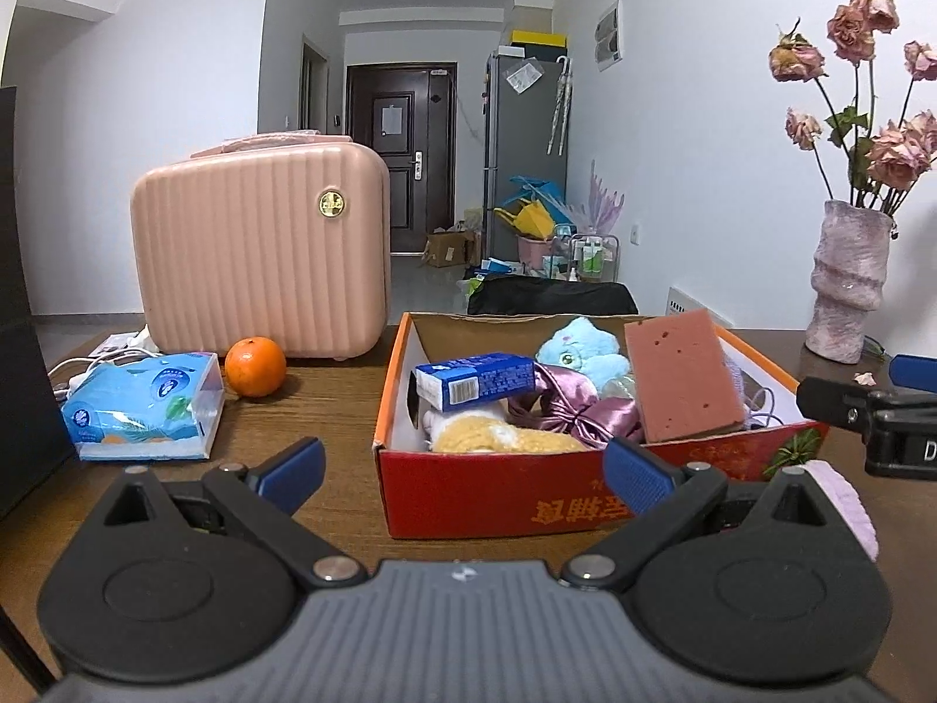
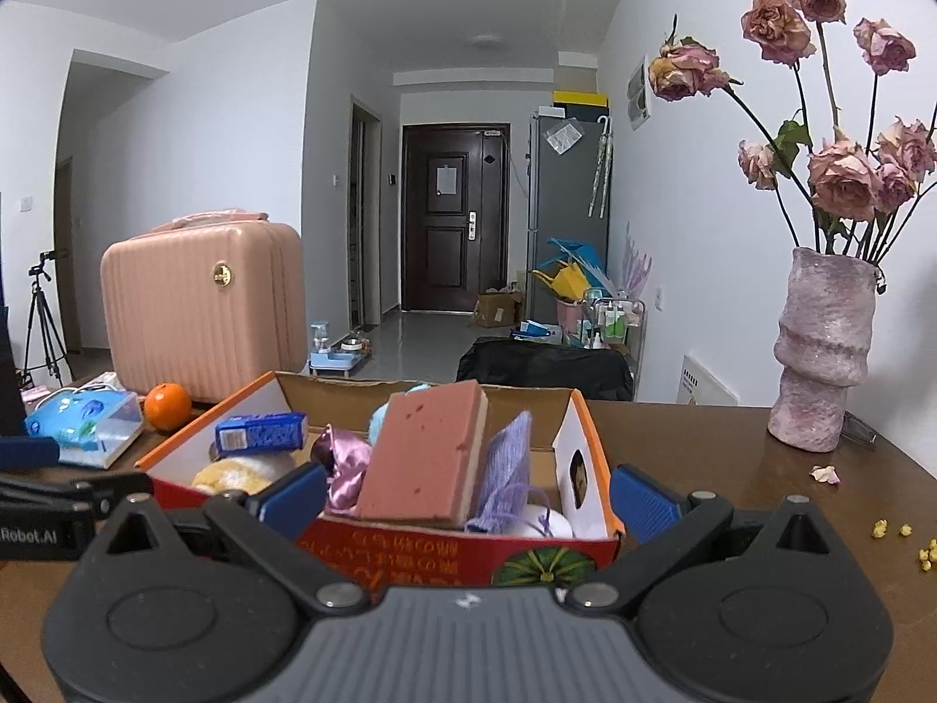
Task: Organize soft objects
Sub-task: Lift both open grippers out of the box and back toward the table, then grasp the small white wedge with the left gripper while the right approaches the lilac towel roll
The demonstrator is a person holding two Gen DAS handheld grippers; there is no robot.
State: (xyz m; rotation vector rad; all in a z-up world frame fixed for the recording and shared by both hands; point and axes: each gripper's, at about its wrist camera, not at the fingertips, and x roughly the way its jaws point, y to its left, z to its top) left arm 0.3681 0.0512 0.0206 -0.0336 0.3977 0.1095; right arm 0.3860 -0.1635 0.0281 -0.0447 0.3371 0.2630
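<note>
Both grippers, left (image 1: 462,468) and right (image 2: 465,495), hover spread and empty before the crammed red box (image 1: 498,492), whose upright leaning sponge (image 2: 421,457) may topple if bumped.

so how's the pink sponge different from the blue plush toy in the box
The pink sponge is a flat rectangular slab with small pits; the blue plush toy is rounded and fuzzy, with an eye. The sponge stands tilted on edge, rising above the red box rim; the plush sits lower, behind it. Both are inside the box, untouched by either open gripper.

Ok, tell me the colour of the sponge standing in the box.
Dusty pink sponge, with a pale layer along its edge; clearest in the right wrist view.
</note>
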